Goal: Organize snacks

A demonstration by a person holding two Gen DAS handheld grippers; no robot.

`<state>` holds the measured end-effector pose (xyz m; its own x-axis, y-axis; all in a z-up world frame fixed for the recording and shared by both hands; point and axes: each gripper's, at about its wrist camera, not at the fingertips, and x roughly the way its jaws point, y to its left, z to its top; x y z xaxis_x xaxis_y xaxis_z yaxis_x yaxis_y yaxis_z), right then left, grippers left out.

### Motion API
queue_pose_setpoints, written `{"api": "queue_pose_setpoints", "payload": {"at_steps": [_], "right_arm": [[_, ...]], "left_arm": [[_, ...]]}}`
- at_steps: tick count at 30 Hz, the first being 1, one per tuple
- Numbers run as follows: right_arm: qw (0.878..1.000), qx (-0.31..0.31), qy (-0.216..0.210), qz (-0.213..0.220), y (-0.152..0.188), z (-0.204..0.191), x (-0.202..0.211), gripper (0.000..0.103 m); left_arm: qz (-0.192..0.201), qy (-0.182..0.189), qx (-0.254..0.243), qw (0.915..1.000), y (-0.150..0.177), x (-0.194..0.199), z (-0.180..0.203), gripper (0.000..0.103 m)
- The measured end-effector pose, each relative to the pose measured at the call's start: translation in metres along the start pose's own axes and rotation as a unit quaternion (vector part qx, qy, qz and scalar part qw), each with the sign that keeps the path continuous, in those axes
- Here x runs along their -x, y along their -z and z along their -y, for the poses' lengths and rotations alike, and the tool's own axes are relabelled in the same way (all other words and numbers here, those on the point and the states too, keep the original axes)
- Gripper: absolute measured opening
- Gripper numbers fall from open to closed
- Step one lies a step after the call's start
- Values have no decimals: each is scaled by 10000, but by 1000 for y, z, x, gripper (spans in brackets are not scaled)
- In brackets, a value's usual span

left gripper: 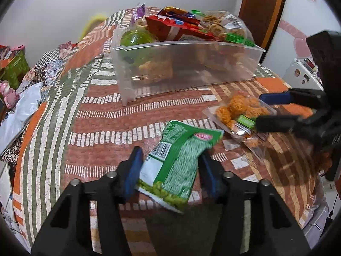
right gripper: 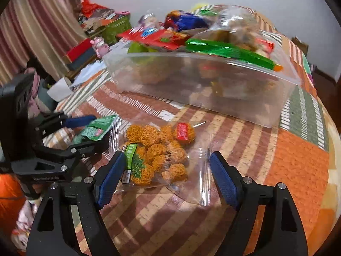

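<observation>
The left claw (left gripper: 170, 170) pinched the green snack packet (left gripper: 179, 160) by its sides, lifting it off the patterned bedspread (left gripper: 96, 128), likely for the clear bin (left gripper: 187, 64) already heaped with snacks. The right claw (right gripper: 168, 177) stood spread around the clear bag of orange noodle balls (right gripper: 157, 151), which lay flat, not yet gripped

You can make out little print. The clear bag of orange snack balls (right gripper: 157, 149) bears a stamped date-like number, not fully legible. Its green label (right gripper: 130, 152) and the green packet's (left gripper: 177, 162) barcode stay unreadable.
</observation>
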<state>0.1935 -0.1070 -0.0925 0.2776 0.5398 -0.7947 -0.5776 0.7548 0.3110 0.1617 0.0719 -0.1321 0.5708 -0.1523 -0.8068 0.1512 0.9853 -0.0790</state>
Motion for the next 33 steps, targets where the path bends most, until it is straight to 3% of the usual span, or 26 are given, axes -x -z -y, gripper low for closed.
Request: {"api": "queue_pose_setpoints", "payload": {"at_steps": [3, 6, 15, 25, 28, 29, 33], "right_arm": [[9999, 10, 95, 80, 4, 6, 15, 80], [9983, 283, 513, 32, 13, 8, 18, 81], [9890, 1182, 848, -257, 12, -11, 1, 81], [9898, 1382, 235, -257, -4, -52, -17, 82], [9853, 1613, 535, -154, -8, -56, -19, 82], [9839, 1679, 595, -172, -10, -54, -21, 87], [9823, 1767, 473, -409, -23, -47, -34, 93]], "left_arm": [[61, -75, -81, 9999, 4, 4, 5, 45], [90, -102, -61, 9999, 9, 10, 8, 41], [78, -141, 81, 9998, 26, 27, 6, 37], [82, -366, 299, 9989, 40, 35, -8, 37], [67, -332, 301, 9990, 40, 35, -10, 37], [68, -309, 308, 9990, 40, 34, -11, 37], [53, -270, 332, 9991, 38, 31, -15, 42]]}}
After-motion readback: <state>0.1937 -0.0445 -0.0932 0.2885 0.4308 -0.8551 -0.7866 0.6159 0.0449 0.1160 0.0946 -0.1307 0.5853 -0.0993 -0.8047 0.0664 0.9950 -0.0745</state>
